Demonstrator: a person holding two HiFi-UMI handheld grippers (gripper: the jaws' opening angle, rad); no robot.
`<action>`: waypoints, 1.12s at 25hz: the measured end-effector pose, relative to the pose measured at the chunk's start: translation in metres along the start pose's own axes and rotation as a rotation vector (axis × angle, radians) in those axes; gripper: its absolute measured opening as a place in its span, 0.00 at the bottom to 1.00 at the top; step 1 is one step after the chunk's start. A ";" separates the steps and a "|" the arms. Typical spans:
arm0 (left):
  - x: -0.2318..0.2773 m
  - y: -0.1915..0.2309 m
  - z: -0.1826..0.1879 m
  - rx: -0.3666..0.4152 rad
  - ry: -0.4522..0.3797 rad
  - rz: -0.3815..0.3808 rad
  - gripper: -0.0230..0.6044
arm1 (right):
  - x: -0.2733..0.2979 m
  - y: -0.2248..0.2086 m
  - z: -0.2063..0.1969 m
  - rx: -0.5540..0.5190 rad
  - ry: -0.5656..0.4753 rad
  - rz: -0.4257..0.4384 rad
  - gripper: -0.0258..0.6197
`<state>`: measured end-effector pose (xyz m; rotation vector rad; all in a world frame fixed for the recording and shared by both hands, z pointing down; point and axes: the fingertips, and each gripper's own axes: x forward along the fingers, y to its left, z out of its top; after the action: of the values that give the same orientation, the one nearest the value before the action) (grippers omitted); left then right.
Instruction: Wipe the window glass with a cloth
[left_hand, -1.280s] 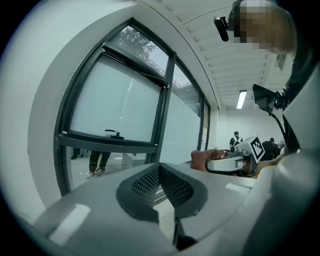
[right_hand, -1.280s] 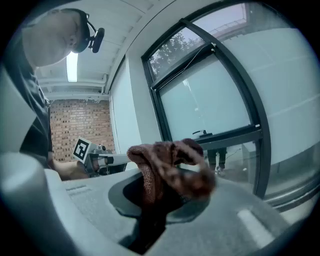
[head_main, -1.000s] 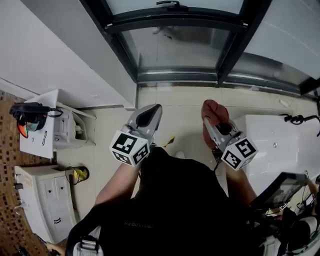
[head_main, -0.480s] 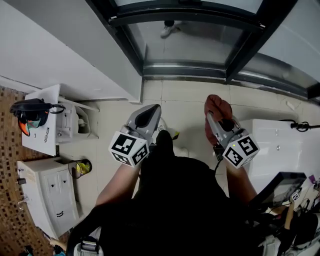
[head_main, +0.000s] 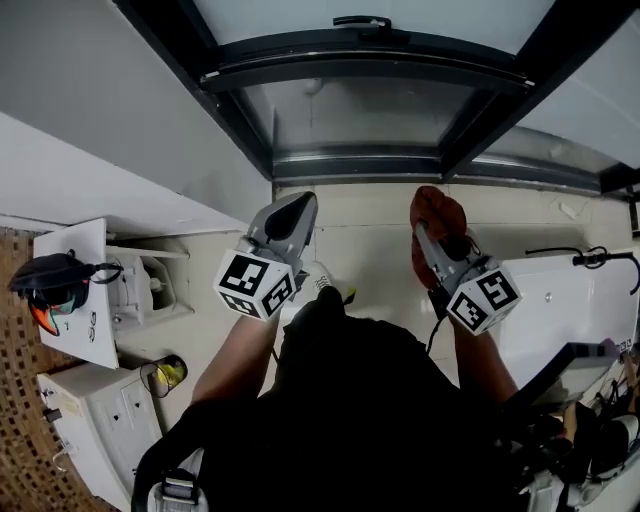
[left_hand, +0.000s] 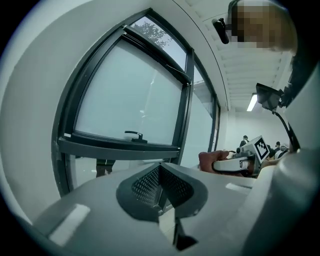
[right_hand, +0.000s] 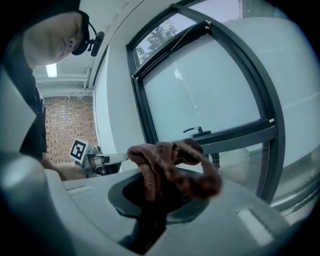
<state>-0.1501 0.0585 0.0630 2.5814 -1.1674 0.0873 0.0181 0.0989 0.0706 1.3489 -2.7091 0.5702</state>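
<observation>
The window fills the top of the head view, with frosted glass (head_main: 350, 105) in a dark frame and a black handle (head_main: 362, 20) on the upper sash. A bunched red-brown cloth (head_main: 437, 212) is clamped in my right gripper (head_main: 432, 228), which is held below the sill, short of the glass. The right gripper view has the cloth (right_hand: 170, 165) draped over the jaws, with the glass (right_hand: 210, 95) beyond it. My left gripper (head_main: 296, 208) hovers beside it on the left, also short of the glass. Its jaws (left_hand: 161, 172) are shut with nothing between them.
A white cabinet (head_main: 95, 440) and a white shelf (head_main: 70, 310) carrying black headgear stand against the wall at left. A white table (head_main: 570, 300) with a black cable (head_main: 580, 255) sits at right. Pale tiled floor (head_main: 370, 235) runs up to the window sill.
Both grippers have risen a little toward the window and the view has tilted up slightly. The cloth stays in the right gripper.
</observation>
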 end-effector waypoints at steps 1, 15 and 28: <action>0.007 0.012 0.004 0.000 0.003 -0.013 0.06 | 0.010 -0.002 0.004 0.004 0.000 -0.015 0.11; 0.108 0.108 0.001 -0.040 0.028 -0.108 0.06 | 0.106 -0.054 0.008 0.001 0.065 -0.139 0.11; 0.195 0.115 -0.017 -0.018 0.013 0.084 0.06 | 0.134 -0.166 -0.011 -0.021 0.094 -0.014 0.11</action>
<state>-0.1042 -0.1486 0.1432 2.5122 -1.2662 0.1116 0.0648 -0.0901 0.1591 1.3007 -2.6222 0.5870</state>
